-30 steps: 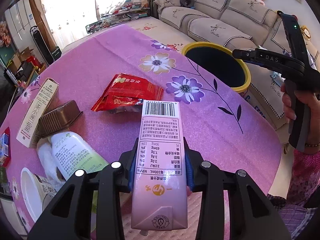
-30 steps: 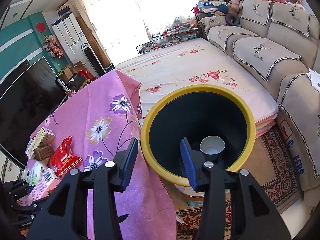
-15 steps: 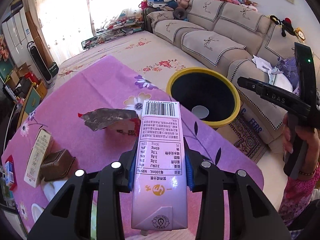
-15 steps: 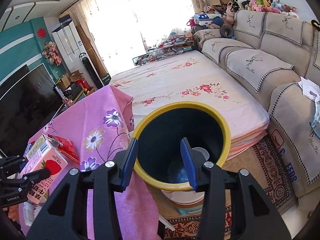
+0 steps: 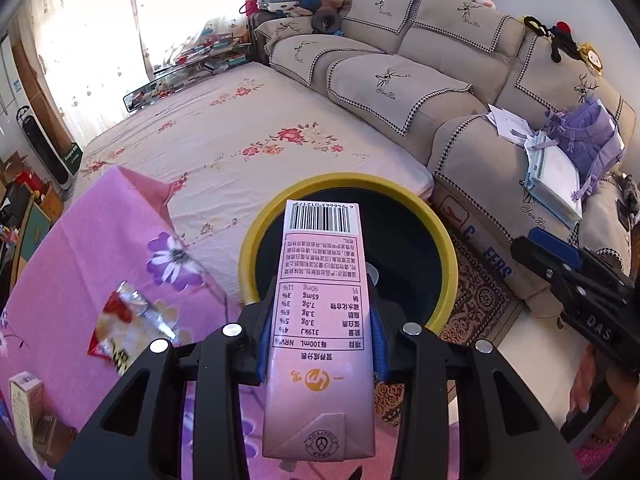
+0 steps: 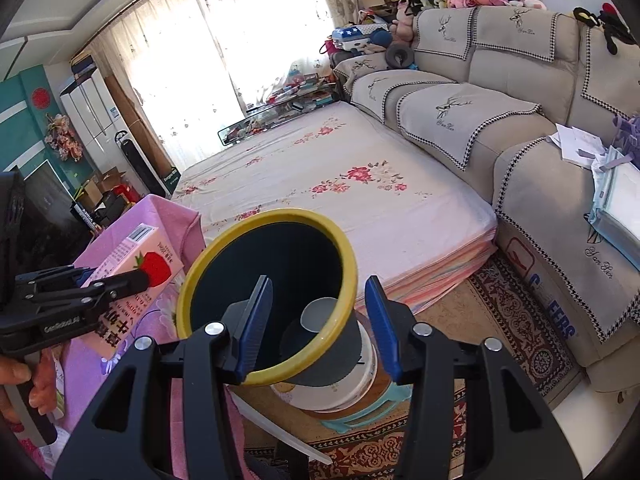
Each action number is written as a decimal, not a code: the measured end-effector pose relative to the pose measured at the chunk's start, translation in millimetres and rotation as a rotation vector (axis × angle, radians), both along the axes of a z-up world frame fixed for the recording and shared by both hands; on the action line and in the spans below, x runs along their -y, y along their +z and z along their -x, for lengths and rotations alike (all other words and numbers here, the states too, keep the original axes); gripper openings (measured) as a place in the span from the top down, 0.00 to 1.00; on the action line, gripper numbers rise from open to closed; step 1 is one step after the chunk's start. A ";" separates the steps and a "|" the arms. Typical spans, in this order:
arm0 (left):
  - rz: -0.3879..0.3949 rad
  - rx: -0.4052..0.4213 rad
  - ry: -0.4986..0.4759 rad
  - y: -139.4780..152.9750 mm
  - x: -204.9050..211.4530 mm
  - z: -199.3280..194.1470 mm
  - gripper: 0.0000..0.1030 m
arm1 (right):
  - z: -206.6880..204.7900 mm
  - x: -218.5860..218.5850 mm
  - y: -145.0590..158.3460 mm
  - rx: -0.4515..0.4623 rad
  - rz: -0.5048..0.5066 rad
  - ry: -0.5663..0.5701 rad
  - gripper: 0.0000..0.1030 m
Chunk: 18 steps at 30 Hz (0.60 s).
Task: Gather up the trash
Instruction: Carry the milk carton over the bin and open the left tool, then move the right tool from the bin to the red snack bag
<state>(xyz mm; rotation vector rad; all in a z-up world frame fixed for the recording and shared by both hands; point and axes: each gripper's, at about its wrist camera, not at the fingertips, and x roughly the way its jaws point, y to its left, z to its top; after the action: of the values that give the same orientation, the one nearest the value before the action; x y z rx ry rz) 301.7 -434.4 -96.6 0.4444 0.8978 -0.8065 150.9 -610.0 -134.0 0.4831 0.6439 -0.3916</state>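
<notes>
My left gripper (image 5: pixel 320 340) is shut on a pink milk carton (image 5: pixel 320 280), held barcode end forward over the near rim of a yellow-rimmed dark bin (image 5: pixel 444 252). In the right wrist view the carton (image 6: pixel 140 256) and the left gripper (image 6: pixel 84 284) sit at the left, beside the bin (image 6: pixel 348 268). A white cup (image 6: pixel 320 314) lies inside the bin. My right gripper (image 6: pixel 320 320) hovers above the bin's near side with its jaws opening and nothing between them. It also shows as a black tool (image 5: pixel 576 284) at the right. A red snack wrapper (image 5: pixel 128 328) lies on the pink tablecloth (image 5: pixel 72 264).
A floral-sheeted mattress (image 5: pixel 248 136) lies beyond the bin. A beige sofa (image 5: pixel 440 92) runs along the right with papers and a purple bag (image 5: pixel 580 132) on it. A patterned rug (image 6: pixel 516 320) covers the floor. Small boxes (image 5: pixel 24 396) sit at the table's left edge.
The left gripper has carried the carton from above the table rightward to the bin's rim. The right gripper has drawn off to the right of the bin and its jaws have widened a little.
</notes>
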 end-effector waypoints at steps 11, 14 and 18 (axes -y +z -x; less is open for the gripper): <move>-0.012 -0.004 0.027 -28.8 70.0 -30.9 0.34 | 14.3 25.3 -9.0 -0.012 -0.002 -0.048 0.52; -0.002 0.017 0.027 -23.6 67.8 -29.4 0.27 | 15.6 24.4 -8.0 -0.011 -0.001 -0.046 0.52; 0.030 0.019 0.034 -7.8 40.8 -14.8 0.25 | 15.0 19.8 -7.3 -0.010 -0.002 -0.035 0.52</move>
<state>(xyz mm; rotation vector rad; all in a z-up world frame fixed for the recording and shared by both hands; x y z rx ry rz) 316.5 -475.2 -104.4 0.4092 0.8721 -0.7825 135.9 -629.8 -141.3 0.4949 0.6461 -0.4262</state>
